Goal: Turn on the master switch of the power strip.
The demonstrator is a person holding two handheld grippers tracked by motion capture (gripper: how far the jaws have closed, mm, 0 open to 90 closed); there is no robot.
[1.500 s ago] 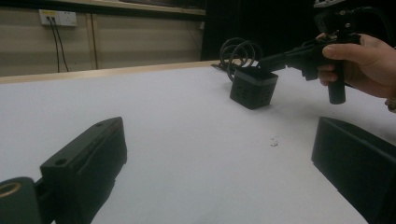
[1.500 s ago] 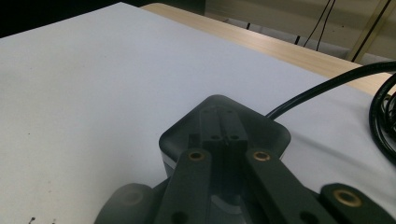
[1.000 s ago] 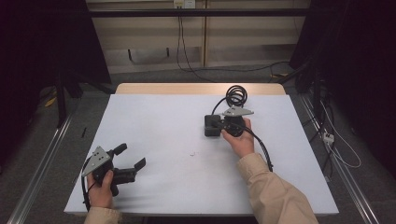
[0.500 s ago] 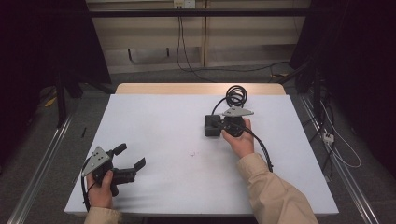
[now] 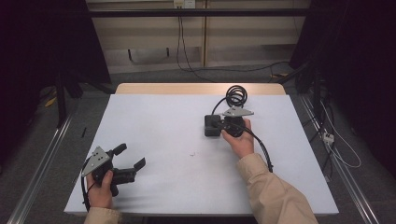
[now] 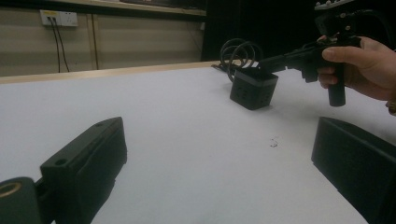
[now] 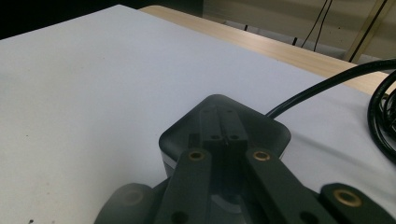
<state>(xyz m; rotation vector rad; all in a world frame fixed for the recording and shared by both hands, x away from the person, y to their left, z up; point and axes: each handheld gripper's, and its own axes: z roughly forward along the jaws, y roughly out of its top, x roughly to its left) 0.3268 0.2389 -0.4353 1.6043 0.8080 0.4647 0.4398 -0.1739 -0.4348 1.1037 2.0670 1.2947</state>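
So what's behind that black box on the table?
Behind the black box lies a coiled black cable, joined to it by a lead. The shut right gripper rests on the box's top, covering part.

High view overhead, gripper views low, sharing table (image 5: 154, 126)

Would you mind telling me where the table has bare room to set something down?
The table is bare across its middle and far left, between the left gripper and the black box. It is crowded at the far right, where the right gripper, box and coiled cable sit.
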